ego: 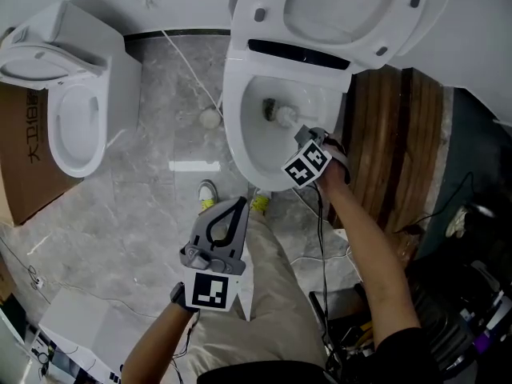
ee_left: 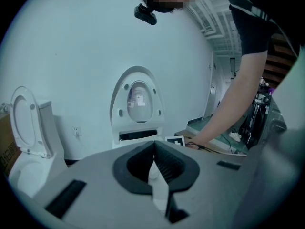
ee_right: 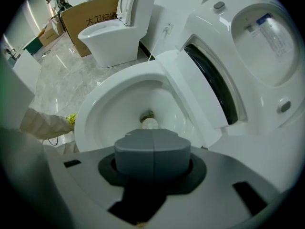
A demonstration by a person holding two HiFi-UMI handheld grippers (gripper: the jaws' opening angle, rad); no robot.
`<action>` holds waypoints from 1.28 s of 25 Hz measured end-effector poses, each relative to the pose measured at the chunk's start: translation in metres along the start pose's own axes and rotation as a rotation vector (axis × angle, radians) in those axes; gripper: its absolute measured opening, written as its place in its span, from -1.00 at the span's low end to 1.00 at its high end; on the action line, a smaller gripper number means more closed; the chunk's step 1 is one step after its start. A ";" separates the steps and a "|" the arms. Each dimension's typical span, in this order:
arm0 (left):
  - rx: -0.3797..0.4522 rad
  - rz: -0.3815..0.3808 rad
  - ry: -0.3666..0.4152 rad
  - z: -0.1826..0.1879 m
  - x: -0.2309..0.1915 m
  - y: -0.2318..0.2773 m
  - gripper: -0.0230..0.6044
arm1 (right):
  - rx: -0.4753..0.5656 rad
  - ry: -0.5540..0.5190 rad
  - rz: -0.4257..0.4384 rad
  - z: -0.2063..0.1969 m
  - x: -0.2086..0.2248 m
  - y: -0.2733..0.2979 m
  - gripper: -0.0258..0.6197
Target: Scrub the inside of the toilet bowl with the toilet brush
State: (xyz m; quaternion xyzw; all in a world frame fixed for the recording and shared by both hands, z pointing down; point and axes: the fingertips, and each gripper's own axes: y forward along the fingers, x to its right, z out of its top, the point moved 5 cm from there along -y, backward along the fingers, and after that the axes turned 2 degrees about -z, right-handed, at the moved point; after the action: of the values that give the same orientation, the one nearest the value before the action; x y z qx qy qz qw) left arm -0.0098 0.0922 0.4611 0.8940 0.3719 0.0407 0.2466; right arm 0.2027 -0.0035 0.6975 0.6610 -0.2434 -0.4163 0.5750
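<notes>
The left gripper (ego: 232, 210), pressed together on nothing, is held aside on the near left, while the toilet brush (ego: 279, 112), its head low in the toilet bowl (ego: 238, 126), is pinched by the right gripper (ego: 304, 137) and is best swept firmly around the walls.

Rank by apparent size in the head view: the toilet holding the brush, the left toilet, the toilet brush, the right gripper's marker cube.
1. Toilet holding the brush
2. Left toilet
3. Marker cube
4. Toilet brush
The cube is nearer the camera, so that last ranking is unsure.
</notes>
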 end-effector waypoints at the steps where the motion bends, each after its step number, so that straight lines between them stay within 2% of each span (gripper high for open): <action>1: 0.002 -0.004 0.003 0.001 0.001 -0.001 -0.89 | -0.003 0.006 0.012 -0.001 -0.004 -0.001 -0.46; 5: 0.015 -0.010 0.007 0.007 0.002 -0.006 -0.89 | -0.012 0.046 0.063 -0.005 -0.025 -0.006 -0.46; 12: 0.016 -0.015 0.023 0.009 -0.001 -0.016 -0.89 | -0.001 0.096 0.093 0.002 -0.047 -0.016 -0.46; 19: 0.016 -0.026 0.017 0.013 0.003 -0.025 -0.89 | 0.061 0.165 0.128 -0.001 -0.043 -0.032 -0.46; 22: 0.015 -0.038 0.022 0.031 0.006 -0.036 -0.89 | 0.089 0.168 0.136 -0.004 -0.057 -0.058 -0.46; 25: 0.046 -0.040 0.014 0.059 0.009 -0.049 -0.89 | 0.101 0.209 0.159 -0.012 -0.069 -0.092 -0.46; 28: 0.068 -0.015 -0.008 0.083 0.005 -0.058 -0.89 | 0.121 0.258 0.155 -0.015 -0.065 -0.126 -0.46; 32: 0.093 -0.011 0.011 0.114 0.009 -0.079 -0.89 | 0.137 0.331 0.143 -0.027 -0.056 -0.174 -0.46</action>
State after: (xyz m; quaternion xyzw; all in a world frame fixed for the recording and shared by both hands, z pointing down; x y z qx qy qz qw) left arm -0.0256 0.0990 0.3229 0.9023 0.3794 0.0270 0.2031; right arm 0.1679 0.0944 0.5444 0.7391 -0.2197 -0.2424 0.5888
